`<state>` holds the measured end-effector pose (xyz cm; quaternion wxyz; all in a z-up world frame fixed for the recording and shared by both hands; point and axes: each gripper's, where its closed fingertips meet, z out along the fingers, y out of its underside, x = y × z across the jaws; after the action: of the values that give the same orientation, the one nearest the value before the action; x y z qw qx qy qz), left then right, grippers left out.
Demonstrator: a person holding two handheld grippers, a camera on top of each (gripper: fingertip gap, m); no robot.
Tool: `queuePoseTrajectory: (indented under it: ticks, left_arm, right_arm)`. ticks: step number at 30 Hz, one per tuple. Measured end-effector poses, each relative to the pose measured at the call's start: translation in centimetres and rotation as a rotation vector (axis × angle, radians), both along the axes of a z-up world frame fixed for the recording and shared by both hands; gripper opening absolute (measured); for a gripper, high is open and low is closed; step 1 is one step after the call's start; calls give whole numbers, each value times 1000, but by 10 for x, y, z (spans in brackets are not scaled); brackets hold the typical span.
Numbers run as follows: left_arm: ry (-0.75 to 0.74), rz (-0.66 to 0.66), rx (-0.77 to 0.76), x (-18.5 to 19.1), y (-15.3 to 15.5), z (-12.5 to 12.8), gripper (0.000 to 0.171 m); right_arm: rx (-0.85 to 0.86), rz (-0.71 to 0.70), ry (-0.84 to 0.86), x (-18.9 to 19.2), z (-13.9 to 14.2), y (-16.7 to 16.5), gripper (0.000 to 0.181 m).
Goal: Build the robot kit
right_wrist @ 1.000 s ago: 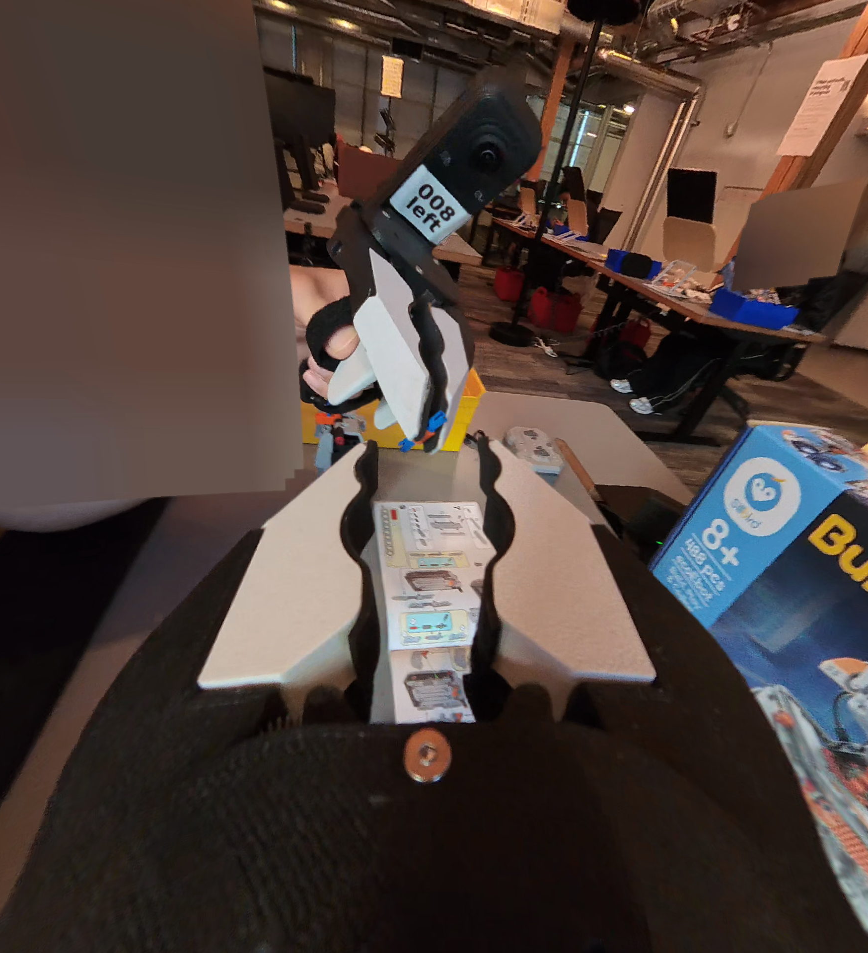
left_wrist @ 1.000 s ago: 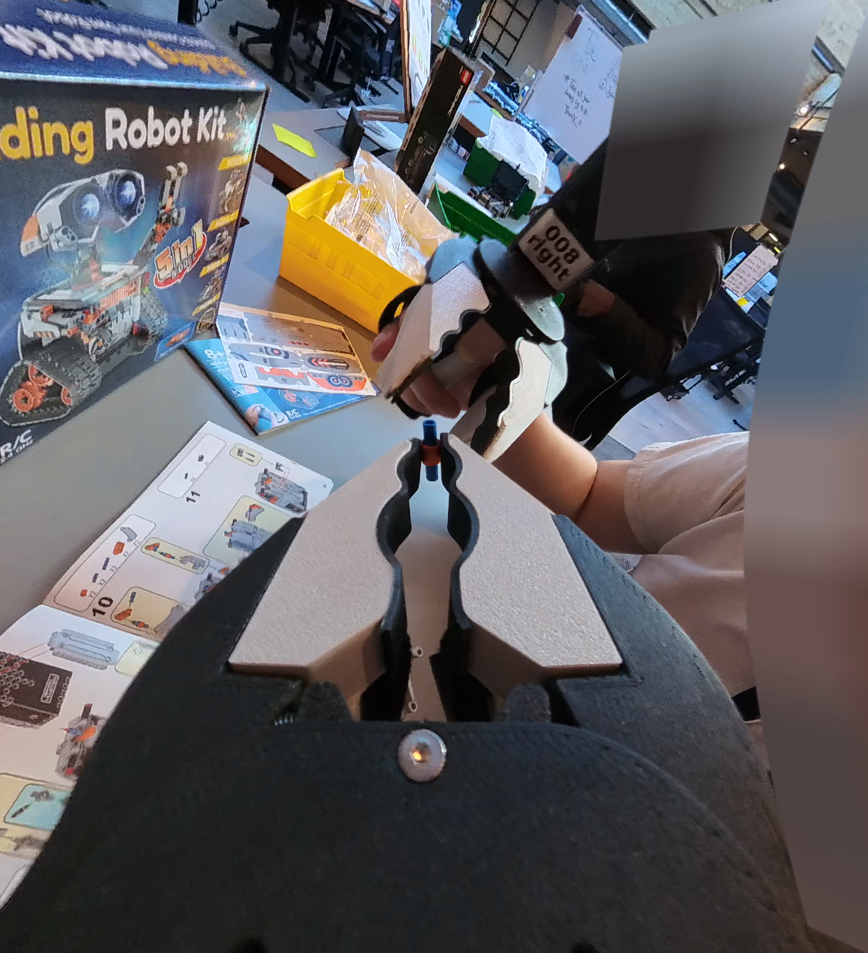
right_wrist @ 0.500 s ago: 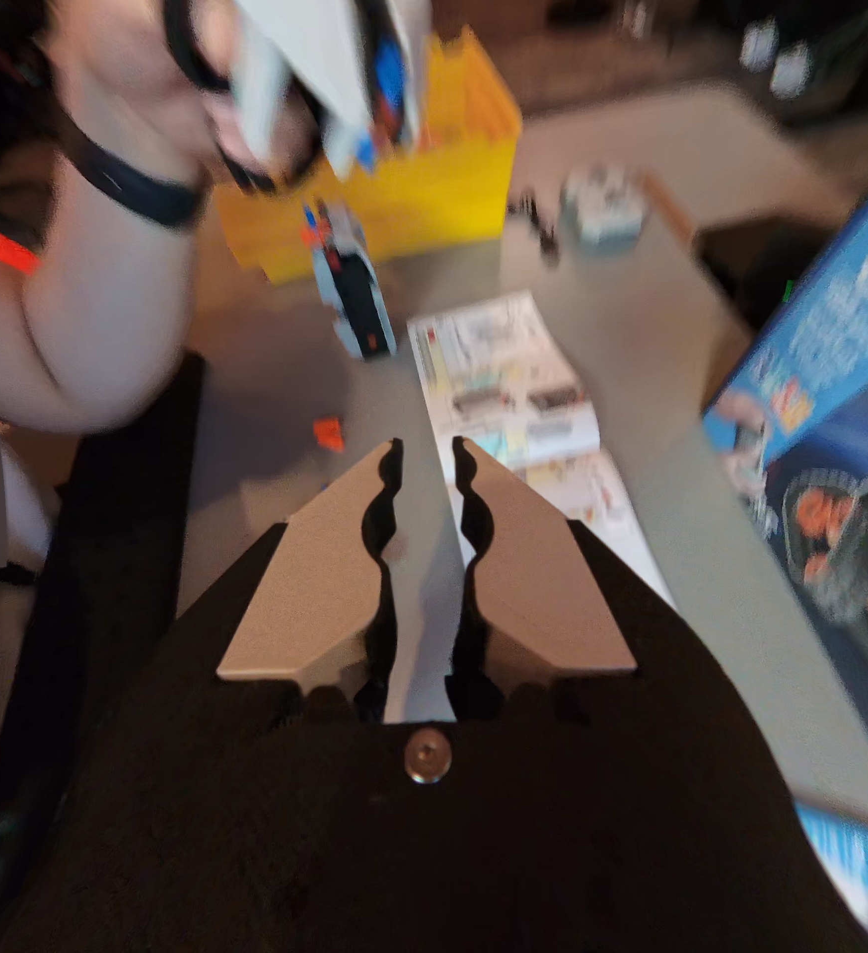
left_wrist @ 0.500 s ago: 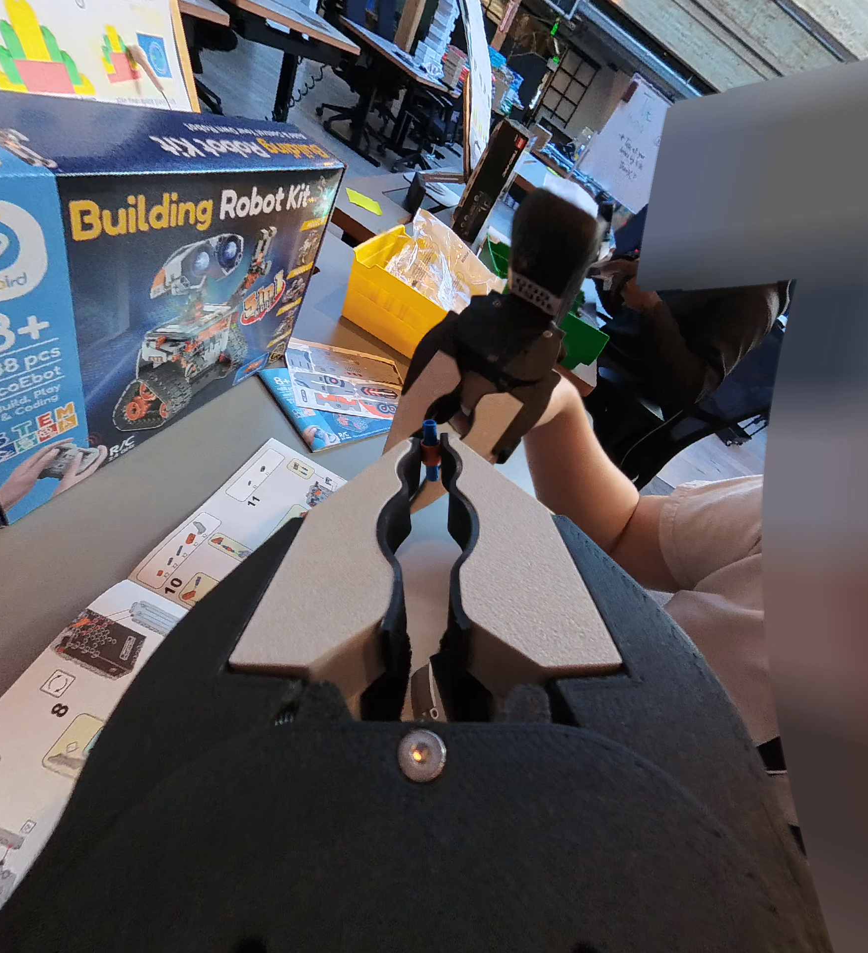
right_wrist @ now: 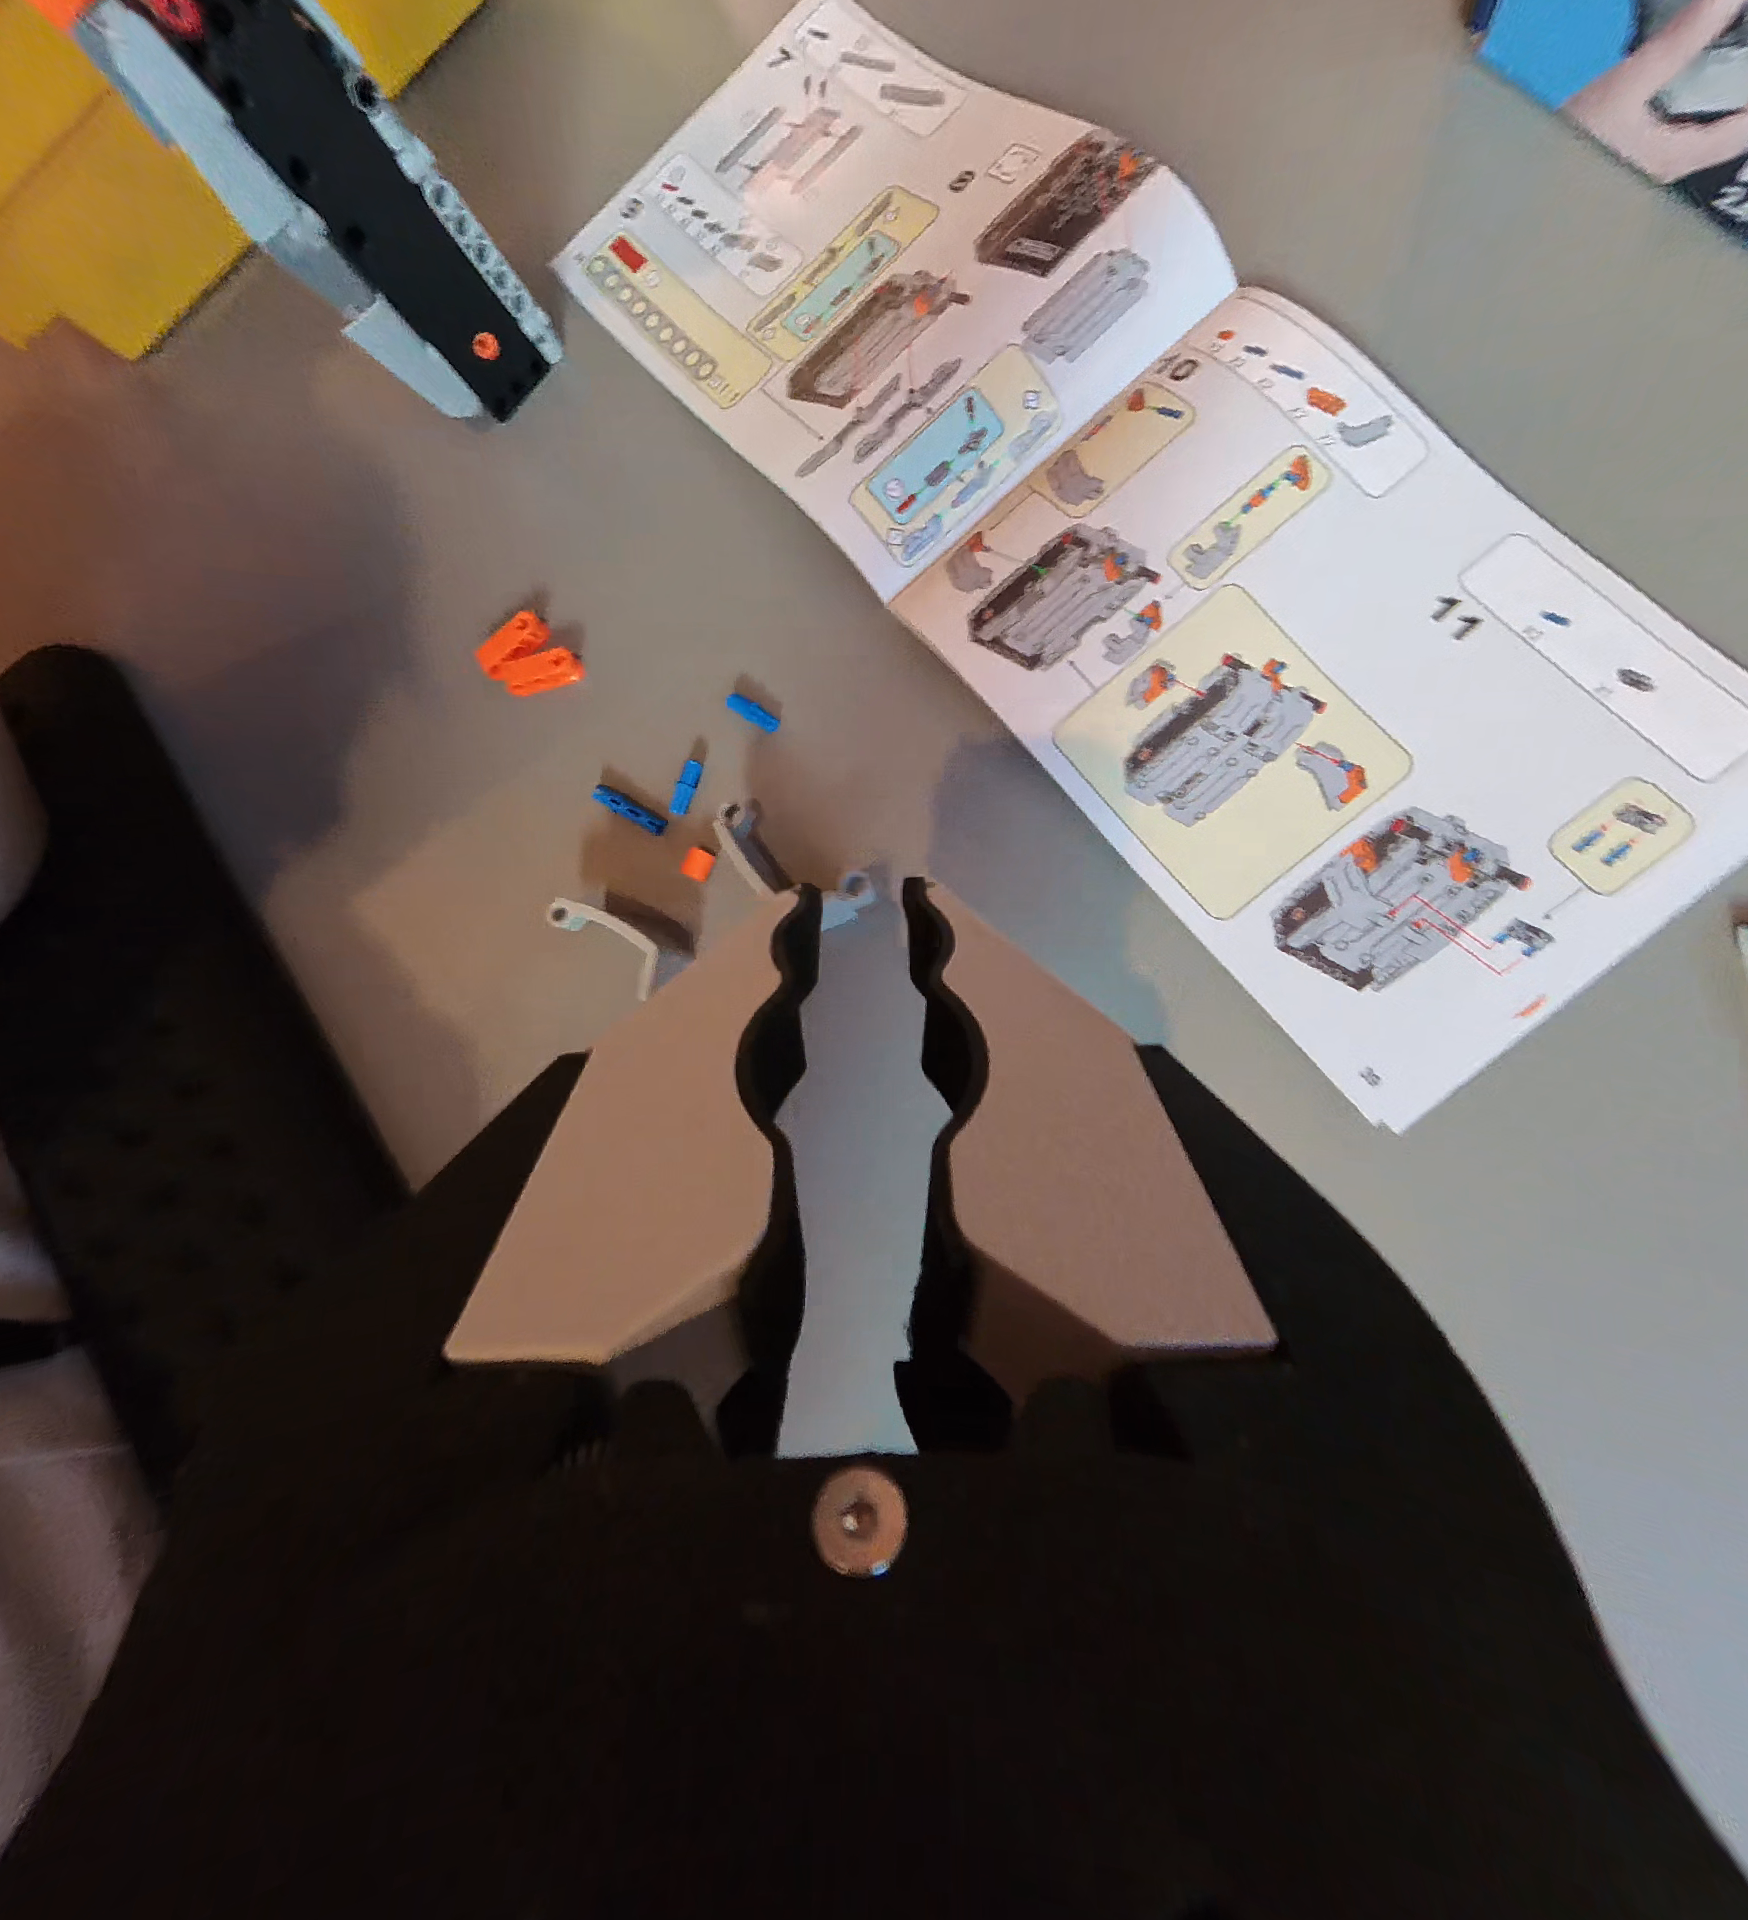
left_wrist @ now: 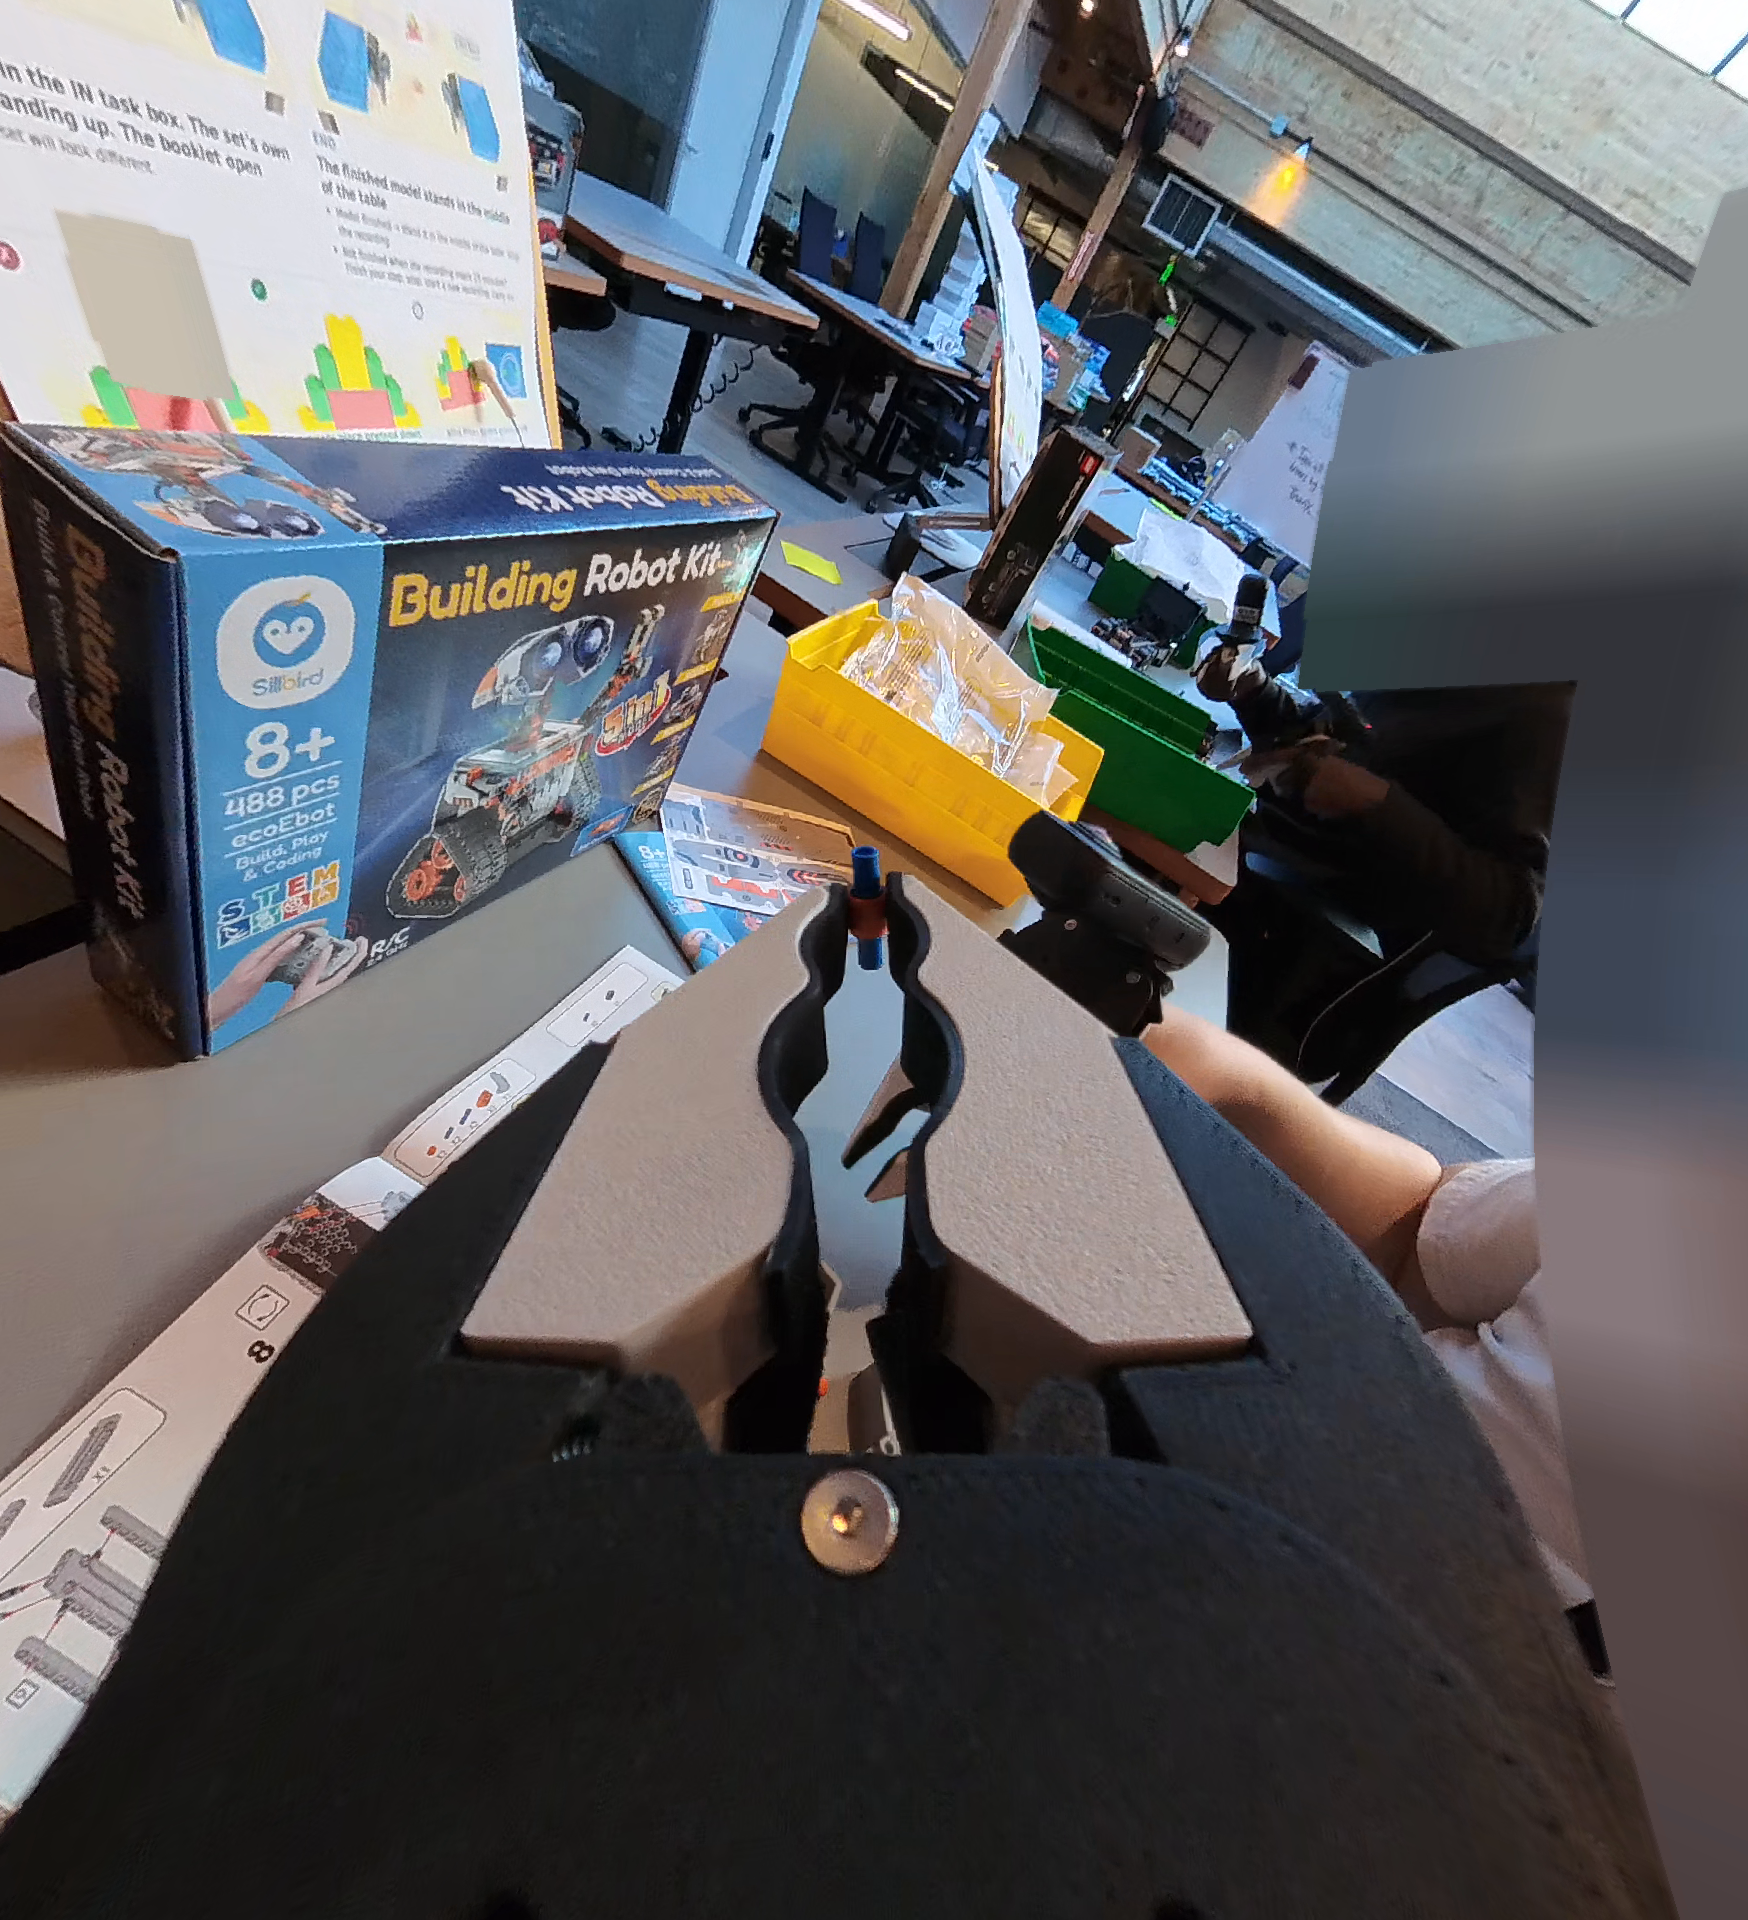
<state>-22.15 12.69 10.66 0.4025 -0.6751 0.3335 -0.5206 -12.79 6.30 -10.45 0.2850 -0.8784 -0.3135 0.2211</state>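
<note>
I'm working in an open-plan workshop-style office: rows of desks [left_wrist: 704,281] and office chairs [left_wrist: 818,416] run back under exposed timber posts [left_wrist: 937,156] and a brick wall [left_wrist: 1421,208], with a whiteboard [left_wrist: 1285,457] and parts bins, yellow [left_wrist: 880,769] and green [left_wrist: 1150,790], on my grey table [left_wrist: 70,1174].

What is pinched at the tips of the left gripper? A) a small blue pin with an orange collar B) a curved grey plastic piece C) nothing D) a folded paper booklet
A: in the left wrist view the left gripper has its jaws closed on a small blue pin with an orange collar, held upright above the grey table; the curved grey plastic pieces lie loose by the open right gripper.
</note>
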Motion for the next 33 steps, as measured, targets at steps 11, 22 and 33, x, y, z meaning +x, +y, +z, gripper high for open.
queuePoseTrajectory:
  ticks: [11,22,33]
  left_arm:
    - [-39,-20,26,-7,-11,13,5]
    - [-51,-29,27,-8,-12,15,5]
    - [-50,-10,20,-14,-8,14,5]
  right_arm:
    - [-13,-85,-119,16,-7,-6,15]
    - [333,425,-450,-12,-17,-12,14]
    - [171,678,-392,-42,-34,-17,20]
